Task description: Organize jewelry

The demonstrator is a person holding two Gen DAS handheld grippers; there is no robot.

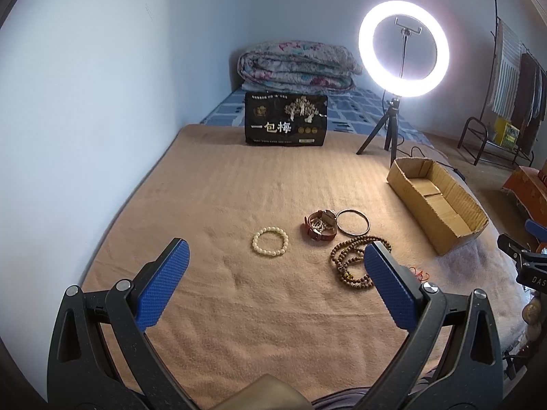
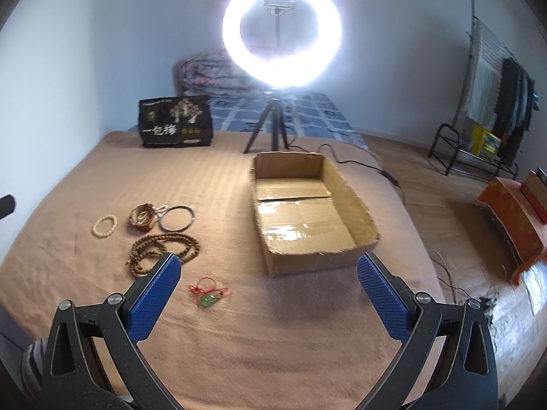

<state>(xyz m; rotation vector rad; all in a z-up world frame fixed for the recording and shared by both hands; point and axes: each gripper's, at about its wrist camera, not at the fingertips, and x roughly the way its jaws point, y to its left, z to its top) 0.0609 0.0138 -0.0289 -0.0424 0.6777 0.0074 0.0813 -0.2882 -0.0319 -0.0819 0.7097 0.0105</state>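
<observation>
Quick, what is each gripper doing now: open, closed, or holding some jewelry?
Left gripper: open, holds nothing, above the tan blanket.
Right gripper: open, holds nothing, near the cardboard box.

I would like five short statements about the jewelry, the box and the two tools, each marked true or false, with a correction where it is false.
1. The cardboard box holds no jewelry. True.
2. The left tool grips the white bead bracelet. False: it is open, and the bracelet lies free on the blanket.
3. The metal bangle lies beside the watch. True.
4. The green pendant on its red cord is in the box. False: it lies on the blanket, near the right tool.
5. The ring light is off. False: it glows brightly.
</observation>
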